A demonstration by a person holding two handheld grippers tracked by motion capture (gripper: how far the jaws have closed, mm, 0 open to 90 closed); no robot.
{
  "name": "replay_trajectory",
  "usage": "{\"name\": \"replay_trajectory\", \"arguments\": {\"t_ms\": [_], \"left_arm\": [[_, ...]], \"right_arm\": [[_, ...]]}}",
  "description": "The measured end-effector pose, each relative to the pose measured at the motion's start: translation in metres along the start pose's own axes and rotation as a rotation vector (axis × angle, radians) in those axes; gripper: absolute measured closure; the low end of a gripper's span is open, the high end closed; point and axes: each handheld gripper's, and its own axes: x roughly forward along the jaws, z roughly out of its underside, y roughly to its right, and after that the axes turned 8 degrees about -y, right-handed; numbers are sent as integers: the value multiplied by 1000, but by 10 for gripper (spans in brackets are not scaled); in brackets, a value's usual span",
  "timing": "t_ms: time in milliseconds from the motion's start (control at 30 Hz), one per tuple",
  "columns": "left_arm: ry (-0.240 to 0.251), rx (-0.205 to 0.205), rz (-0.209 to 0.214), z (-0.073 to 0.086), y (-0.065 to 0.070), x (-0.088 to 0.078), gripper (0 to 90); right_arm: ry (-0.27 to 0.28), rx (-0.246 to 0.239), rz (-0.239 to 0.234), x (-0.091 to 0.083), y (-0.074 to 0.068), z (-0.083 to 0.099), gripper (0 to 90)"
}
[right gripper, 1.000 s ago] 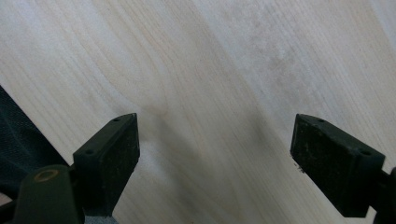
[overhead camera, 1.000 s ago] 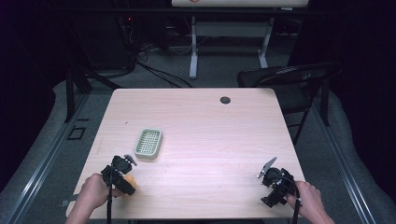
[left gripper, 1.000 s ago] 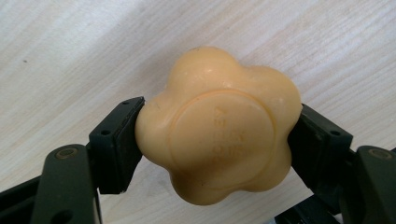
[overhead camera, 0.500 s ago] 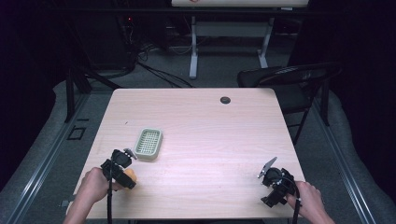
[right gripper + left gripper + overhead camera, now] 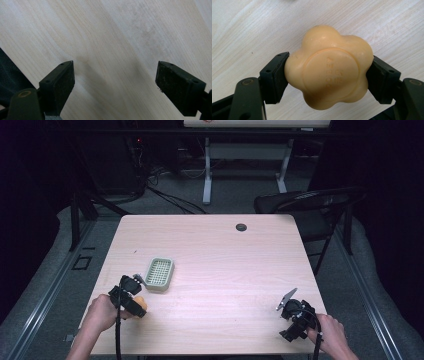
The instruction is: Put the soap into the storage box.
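Left hand-held gripper (image 5: 328, 72) pinching orange flower-shaped soap (image 5: 328, 67), near left of table (image 5: 220, 250), just near of green soap dish (image 5: 159, 274). Right hand-held gripper (image 5: 116, 85) spread wide, nothing between, near right corner.

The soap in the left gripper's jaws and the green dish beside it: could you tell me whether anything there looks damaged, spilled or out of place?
Nothing stands out. The flower-shaped soap looks whole, clamped squarely in the left gripper. The green dish sits flat on the table, empty, with nothing spilled around it.
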Motion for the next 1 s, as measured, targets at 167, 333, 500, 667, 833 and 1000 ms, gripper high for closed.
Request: {"name": "replay_trajectory", "arguments": {"t_ms": [167,333,500,667,833,1000], "left_arm": [[0,10,2,-4,-1,-3,270],[19,15,-2,-8,-3,-9,270],[24,19,11,-11,-5,-13,270],[33,12,13,-11,-10,-17,270],[35,17,8,-17,-15,-22,270],[23,29,5,-25,-15,-24,270]], "right_arm": [[2,2,-7,0,0,0,155],[-12,-3,-2,0,1,0,155],[1,0,2,0,0,-1,154],[-6,1,8,0,-1,-1,154],[-6,10,2,3,2,0,154],[-6,17,-9,4,3,0,156]]}}
